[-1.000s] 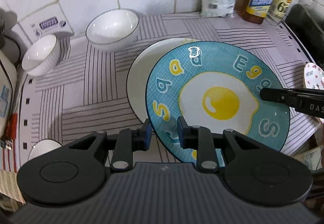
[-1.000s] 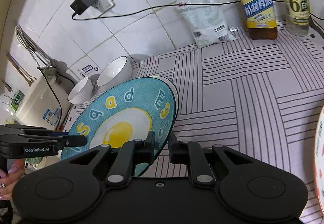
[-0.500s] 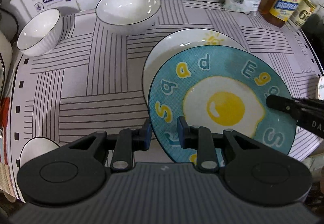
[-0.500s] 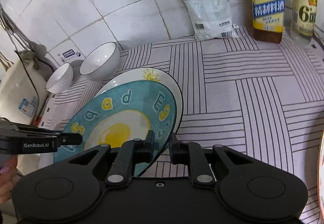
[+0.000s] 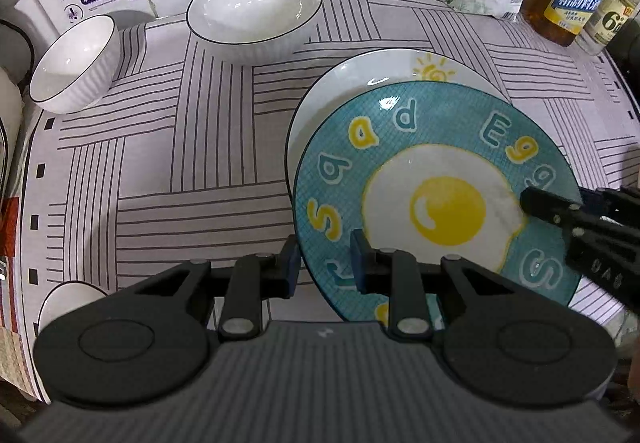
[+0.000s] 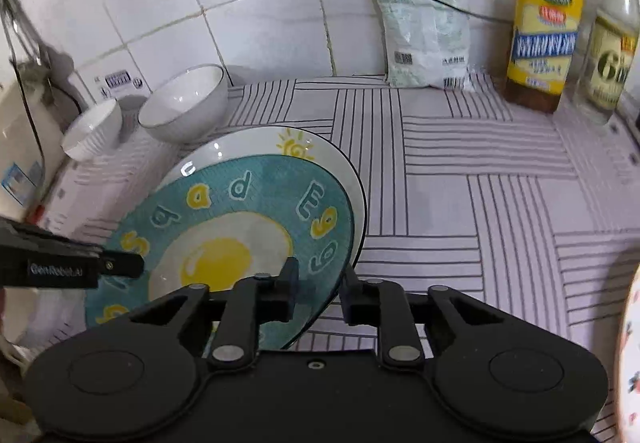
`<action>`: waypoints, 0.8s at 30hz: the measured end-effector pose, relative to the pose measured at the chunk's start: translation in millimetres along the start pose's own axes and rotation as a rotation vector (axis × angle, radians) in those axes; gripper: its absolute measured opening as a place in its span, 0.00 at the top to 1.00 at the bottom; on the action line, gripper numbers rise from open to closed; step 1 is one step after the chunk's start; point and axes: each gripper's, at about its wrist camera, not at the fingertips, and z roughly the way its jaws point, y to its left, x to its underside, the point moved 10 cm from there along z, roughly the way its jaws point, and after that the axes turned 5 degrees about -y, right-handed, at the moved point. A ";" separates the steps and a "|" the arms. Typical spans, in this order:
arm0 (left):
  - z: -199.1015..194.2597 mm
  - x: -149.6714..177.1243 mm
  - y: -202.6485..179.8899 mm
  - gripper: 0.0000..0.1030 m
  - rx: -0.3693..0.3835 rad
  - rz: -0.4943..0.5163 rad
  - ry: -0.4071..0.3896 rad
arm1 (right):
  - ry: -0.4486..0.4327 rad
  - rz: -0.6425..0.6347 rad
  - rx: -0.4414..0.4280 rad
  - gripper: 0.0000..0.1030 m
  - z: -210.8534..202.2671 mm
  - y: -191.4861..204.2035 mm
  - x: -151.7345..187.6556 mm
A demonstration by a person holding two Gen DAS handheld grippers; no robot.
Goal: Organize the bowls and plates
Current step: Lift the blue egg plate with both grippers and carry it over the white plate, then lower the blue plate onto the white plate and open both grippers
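A teal plate with a fried-egg picture (image 5: 436,199) (image 6: 240,227) hangs just above a larger white plate with a sun drawing (image 5: 360,83) (image 6: 296,147) on the striped cloth. My left gripper (image 5: 324,263) is shut on the teal plate's left rim. My right gripper (image 6: 318,283) is shut on its opposite rim; its fingers (image 5: 560,211) show at the right of the left wrist view. A large white bowl (image 5: 256,15) (image 6: 184,103) and a small white bowl (image 5: 74,63) (image 6: 92,129) stand at the back left.
A white packet (image 6: 428,31) and two bottles (image 6: 544,27) stand against the tiled wall at the back right. Another white bowl (image 5: 68,303) sits at the near left edge. A patterned plate's rim (image 6: 630,355) shows at the far right. A white appliance (image 6: 20,147) stands at the left.
Both grippers have carried the teal plate lower and forward over the white plate. The bowls and back wall look nearer.
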 end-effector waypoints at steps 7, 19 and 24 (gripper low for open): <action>4.1 -3.6 -5.4 0.77 -0.055 0.052 -0.007 | 0.000 -0.092 0.114 0.62 7.2 4.8 2.7; 11.9 -10.5 -9.8 0.76 -0.087 0.085 0.002 | -0.037 -0.180 0.183 0.60 20.4 7.0 -5.4; 11.0 -10.0 -9.7 0.76 -0.082 0.086 -0.012 | -0.058 -0.236 0.212 0.59 24.5 10.7 -5.4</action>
